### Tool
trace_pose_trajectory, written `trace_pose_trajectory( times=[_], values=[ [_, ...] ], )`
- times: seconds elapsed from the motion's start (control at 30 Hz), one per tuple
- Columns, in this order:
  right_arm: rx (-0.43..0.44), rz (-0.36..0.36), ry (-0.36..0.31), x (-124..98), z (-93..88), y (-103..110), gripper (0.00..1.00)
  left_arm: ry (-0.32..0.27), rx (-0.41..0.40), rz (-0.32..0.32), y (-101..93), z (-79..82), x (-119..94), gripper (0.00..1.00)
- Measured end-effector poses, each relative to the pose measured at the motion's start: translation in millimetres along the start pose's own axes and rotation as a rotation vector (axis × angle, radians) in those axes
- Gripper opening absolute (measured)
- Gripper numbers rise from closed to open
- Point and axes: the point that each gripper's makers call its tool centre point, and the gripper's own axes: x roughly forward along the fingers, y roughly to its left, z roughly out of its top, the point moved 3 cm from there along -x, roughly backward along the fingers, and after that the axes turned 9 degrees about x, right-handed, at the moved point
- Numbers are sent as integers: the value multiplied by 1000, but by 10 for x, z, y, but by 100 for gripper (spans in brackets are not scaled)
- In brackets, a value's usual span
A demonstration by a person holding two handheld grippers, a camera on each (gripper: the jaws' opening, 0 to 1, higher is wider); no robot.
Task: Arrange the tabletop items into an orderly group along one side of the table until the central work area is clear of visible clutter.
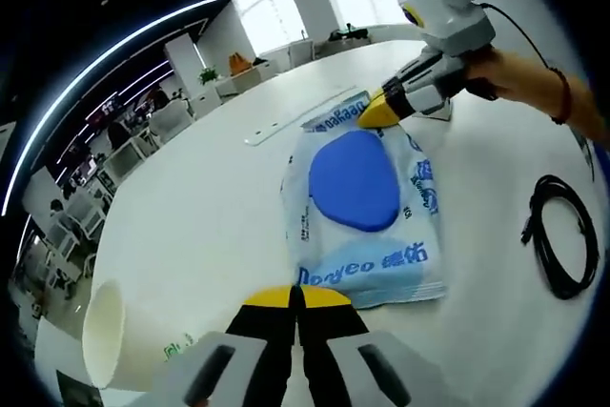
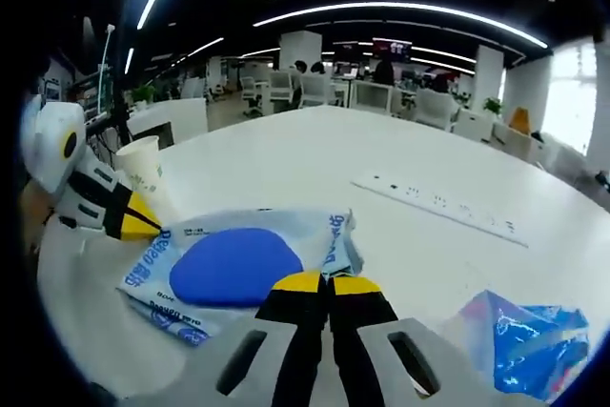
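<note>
White bench (image 1: pixel 219 188) in open-plan office, strip lights overhead. Both claws pinching wipes pack (image 1: pixel 364 221): left claw (image 1: pixel 296 298) one end, right claw (image 2: pixel 328 283) the opposite.

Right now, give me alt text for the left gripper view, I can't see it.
A wipes pack with a blue lid lies on a white table, pinched at opposite ends by the shut left gripper and right gripper. A paper cup and a black cable sit nearby.

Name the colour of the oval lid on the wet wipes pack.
Blue, a solid mid-blue oval lid on the pale blue and white wipes pack; clearest in the left gripper view.
</note>
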Motion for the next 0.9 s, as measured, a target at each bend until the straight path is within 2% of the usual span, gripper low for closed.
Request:
trace_pose_trajectory(
  times=[0.03,0.13,0.23,0.27,0.53,0.7,0.9],
  values=[
    [-7,-8,-6,-41,-12,-4,0,4,8,-2,7,20,24,0],
    [-8,-25,-10,-129,-42,-11,0,19,24,-16,237,12,172,0],
    [-3,-22,-9,-164,-57,-23,0,35,54,-8,311,28,224,0],
    [7,-20,-5,-172,-68,-25,0,37,62,0,238,54,194,0],
    [25,-19,-5,-184,-82,-15,0,32,58,4,110,88,144,0],
    [139,-39,-61,-291,23,-42,0,10,47,4,54,142,152,0],
    [219,-57,-81,-453,16,-99,0,-13,44,-12,-3,246,215,0]
  ],
)
